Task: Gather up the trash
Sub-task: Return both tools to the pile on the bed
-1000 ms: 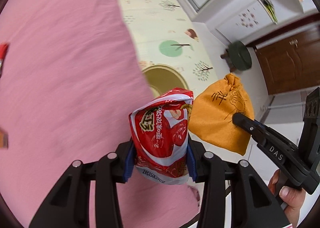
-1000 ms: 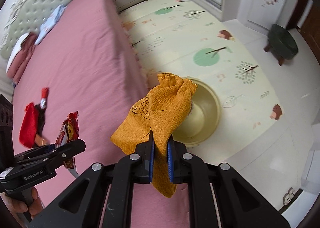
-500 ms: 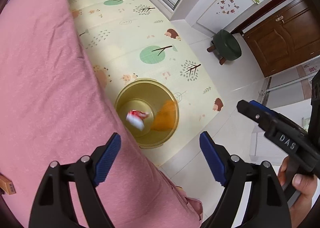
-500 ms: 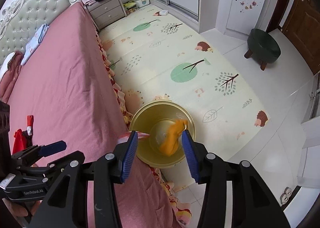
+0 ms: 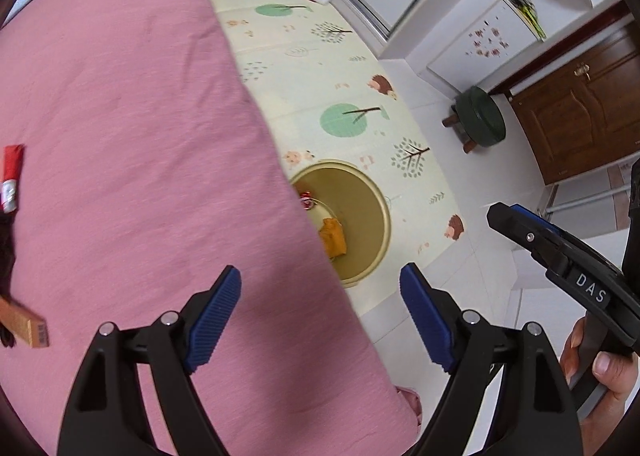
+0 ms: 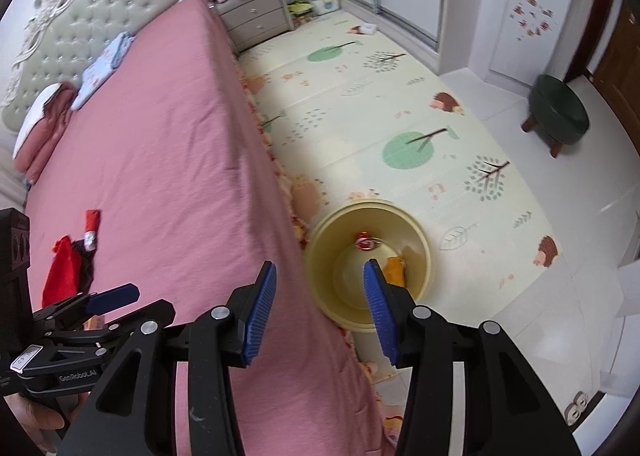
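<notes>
A pink bed [image 6: 152,144] adjoins a cream floor mat [image 6: 360,104] printed with green trees and brown hedgehogs; the yellow basin [image 6: 420,256] holds an orange pouch [image 6: 394,270] and red wrapper [image 6: 364,242]

Orange bag [image 5: 333,237] inside yellow basin [image 5: 372,224]

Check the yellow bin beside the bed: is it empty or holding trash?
Holding trash. Down inside the yellow bin, the right wrist view shows a red snack wrapper and an orange cloth pouch.

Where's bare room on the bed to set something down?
The pink bed is bare from its middle to the floor-side edge, up toward the folded blue cloth. Crowded: the near-left patch with red wrappers and a brown box.
</notes>
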Demonstrator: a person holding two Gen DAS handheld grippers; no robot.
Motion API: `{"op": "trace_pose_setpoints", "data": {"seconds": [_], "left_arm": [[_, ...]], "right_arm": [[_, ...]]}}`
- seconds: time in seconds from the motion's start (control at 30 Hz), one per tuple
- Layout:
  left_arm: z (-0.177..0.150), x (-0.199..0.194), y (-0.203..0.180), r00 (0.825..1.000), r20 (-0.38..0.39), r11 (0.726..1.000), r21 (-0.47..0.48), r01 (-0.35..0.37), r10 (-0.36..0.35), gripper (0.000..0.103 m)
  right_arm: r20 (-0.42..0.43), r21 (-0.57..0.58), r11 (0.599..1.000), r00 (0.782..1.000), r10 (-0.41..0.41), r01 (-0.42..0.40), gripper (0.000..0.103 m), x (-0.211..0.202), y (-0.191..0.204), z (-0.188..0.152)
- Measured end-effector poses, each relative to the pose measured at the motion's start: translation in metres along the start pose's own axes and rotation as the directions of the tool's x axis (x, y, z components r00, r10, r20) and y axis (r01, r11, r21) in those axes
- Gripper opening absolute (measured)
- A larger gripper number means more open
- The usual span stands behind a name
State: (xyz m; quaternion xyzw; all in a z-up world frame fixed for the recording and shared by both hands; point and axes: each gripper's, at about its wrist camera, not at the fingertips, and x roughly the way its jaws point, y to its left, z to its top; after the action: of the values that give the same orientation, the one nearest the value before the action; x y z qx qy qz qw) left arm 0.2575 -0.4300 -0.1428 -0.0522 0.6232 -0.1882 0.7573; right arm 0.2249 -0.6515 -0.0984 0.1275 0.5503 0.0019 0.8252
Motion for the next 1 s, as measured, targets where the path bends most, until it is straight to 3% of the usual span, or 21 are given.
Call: {"op": "trace_pose_setpoints", "data": {"seconds": [0.5, 1.0], "left_arm": [[-0.057, -0.07, 0.119, 0.994, 0.067, 0.984, -0.161, -0.074, 0.086, 0.081], [-0.122, -0.13, 0.28, 0.977, 0.078, 0.915, -0.372, -0.156, 0.198, 0.081]], "right_arm": [[-0.078, -0.192, 0.974, 0.992, 0.103, -0.117, 0.045, 0.013, 0.144, -0.034], [-0.178, -0.357, 0.904, 0.968, 0.179, -0.233, 0.045, 0.047, 0.302, -0.074]]}}
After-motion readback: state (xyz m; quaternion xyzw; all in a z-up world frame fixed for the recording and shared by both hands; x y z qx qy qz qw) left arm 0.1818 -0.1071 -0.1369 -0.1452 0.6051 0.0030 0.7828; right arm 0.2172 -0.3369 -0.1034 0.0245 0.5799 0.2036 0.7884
